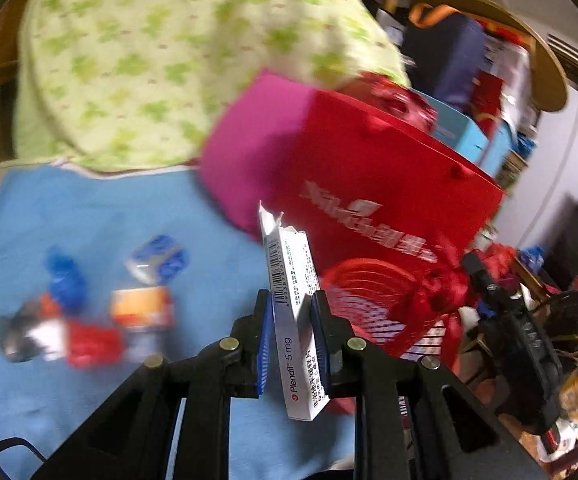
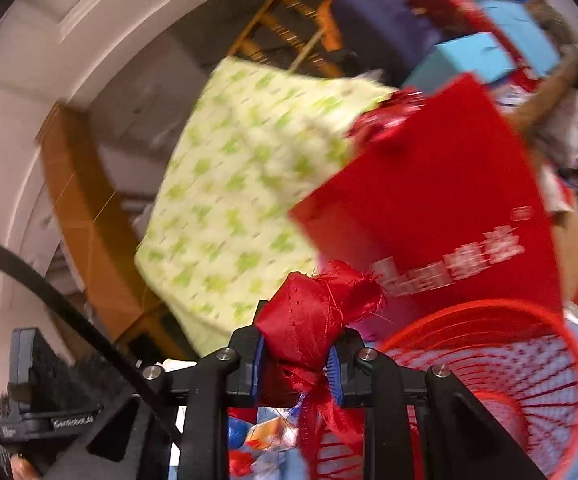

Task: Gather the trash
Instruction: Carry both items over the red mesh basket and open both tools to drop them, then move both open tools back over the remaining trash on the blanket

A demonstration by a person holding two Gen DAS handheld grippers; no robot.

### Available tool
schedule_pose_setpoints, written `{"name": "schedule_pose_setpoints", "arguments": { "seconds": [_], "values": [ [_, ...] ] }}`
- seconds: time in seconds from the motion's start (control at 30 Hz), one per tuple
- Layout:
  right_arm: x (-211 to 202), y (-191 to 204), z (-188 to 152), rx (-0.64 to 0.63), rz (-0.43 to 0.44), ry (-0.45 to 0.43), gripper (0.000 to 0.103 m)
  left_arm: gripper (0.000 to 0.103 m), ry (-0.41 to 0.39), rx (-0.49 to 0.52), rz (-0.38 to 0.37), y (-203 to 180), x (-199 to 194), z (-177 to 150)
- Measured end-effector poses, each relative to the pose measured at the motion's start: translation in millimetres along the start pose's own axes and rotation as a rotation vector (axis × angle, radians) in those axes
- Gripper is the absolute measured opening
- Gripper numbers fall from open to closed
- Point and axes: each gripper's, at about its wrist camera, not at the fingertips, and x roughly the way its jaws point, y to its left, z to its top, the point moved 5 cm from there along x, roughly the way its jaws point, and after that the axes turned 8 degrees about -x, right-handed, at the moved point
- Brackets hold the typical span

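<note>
A green-patterned cushion (image 1: 161, 60) sits at eleven o'clock above the blue cloth (image 1: 89, 208); light-blue boxes (image 2: 473, 60) at one o'clock.

Both fisheye views are evenly and fairly brightly lit indoors, with no strong shadows or glare. Straight lines bow toward dark, vignetted corners. Motion blur smears most of each scene. Only the left gripper (image 1: 291, 320) and right gripper (image 2: 295, 354), with what sits between their fingers, look fairly sharp.
</note>
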Motion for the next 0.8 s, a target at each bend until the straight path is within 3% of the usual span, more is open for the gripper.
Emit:
{"name": "schedule_pose_setpoints", "arguments": {
  "seconds": [0.13, 0.27, 0.33, 0.4, 0.47, 0.67, 0.8],
  "values": [
    [-3.1, -39.3, 4.5, 0.067, -0.081, 0.027, 0.026, 0.022, 0.041, 0.042, -0.048, -38.1, 29.4, -7.4],
    [-0.9, -67.7, -0.1, 0.162, -0.118, 0.073, 0.029, 0.027, 0.074, 0.085, -0.03, -54.0, 55.6, -18.1],
    [4.0, -76.2, -1.6, 0.208, -0.122, 0.096, 0.031, 0.047, 0.093, 0.105, -0.033, -58.8, 63.8, -23.9],
    [3.6, -80.9, -4.3, 0.226, -0.127, 0.101, 0.037, 0.053, 0.08, 0.121, -0.007, -54.6, 62.3, -28.2],
    [2.2, -77.9, -4.2, 0.235, -0.121, 0.079, 0.072, 0.053, 0.058, 0.128, 0.004, -46.5, 54.5, -28.4],
    [2.0, -34.6, -0.1, 0.112, -0.057, 0.019, 0.073, 0.055, -0.002, 0.072, 0.097, 18.2, 13.7, -26.9],
    [6.5, 23.1, -7.3, -0.051, 0.025, -0.009, 0.073, 0.058, -0.056, 0.02, 0.248, 92.7, -26.8, -33.8]
  ]
}}
